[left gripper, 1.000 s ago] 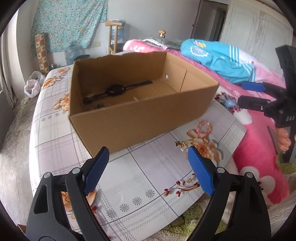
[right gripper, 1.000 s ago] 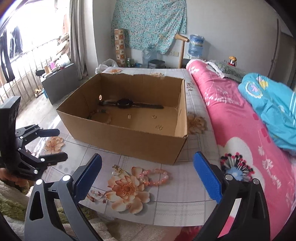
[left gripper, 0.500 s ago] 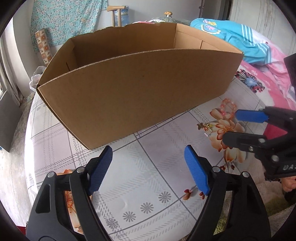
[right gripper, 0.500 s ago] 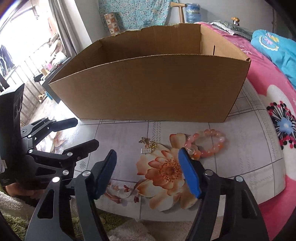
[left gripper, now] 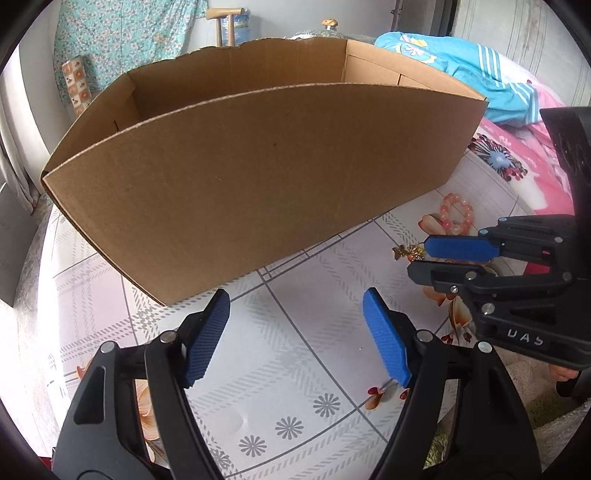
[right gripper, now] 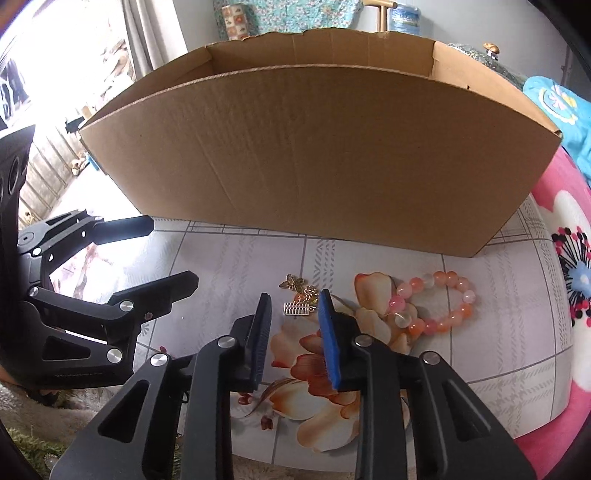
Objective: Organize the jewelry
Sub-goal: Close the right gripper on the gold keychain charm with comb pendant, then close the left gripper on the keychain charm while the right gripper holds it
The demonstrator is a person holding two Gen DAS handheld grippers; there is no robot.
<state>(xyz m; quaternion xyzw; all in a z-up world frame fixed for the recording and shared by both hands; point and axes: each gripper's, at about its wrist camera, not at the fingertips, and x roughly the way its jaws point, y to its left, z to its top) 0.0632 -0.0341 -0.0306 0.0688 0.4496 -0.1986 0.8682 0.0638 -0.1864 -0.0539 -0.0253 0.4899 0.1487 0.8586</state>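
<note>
Your right gripper (right gripper: 295,317) is closing, nothing pinched yet, around the gold charm (right gripper: 301,301): it's tiny, light, and slippery, so pinch its flat pendant.

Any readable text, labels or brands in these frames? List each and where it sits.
"UAS": white letters on the right gripper body, left wrist view; first letter unclear.
Embossed line on the left gripper body, right wrist view: too small to read.
Water bottle label: blurred.
Cardboard box: none visible.

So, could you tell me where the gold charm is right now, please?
The gold charm lies on the floral cloth in front of the cardboard box, just left of the pink bead bracelet in the right wrist view.
</note>
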